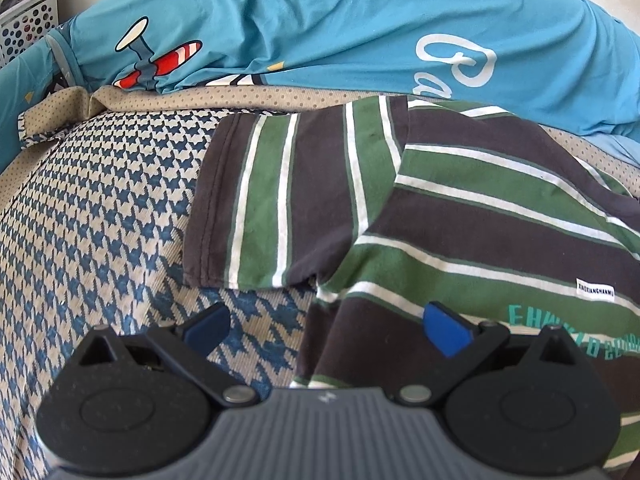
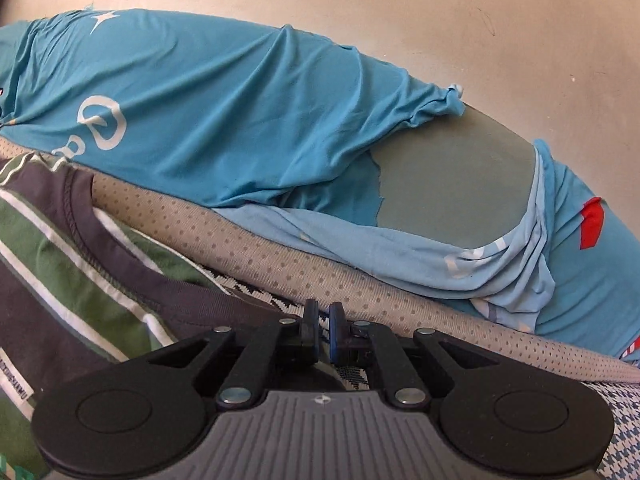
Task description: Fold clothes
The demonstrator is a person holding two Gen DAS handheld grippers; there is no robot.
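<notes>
A home bedroom: a houndstooth bedcover (image 1: 100, 200), a pillow-like roll in blue printed fabric (image 2: 240, 112), a laundry basket (image 1: 32, 20).

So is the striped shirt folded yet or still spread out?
Spread out: the striped shirt lies flat on the houndstooth cover, its sleeve extended sideways.

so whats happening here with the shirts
A person with two handheld grippers is folding clothes on a houndstooth-patterned cover. The left gripper, jaws open, hovers over the green, dark and white striped t-shirt. The right gripper is shut near its collar. A blue printed garment lies behind.
</notes>
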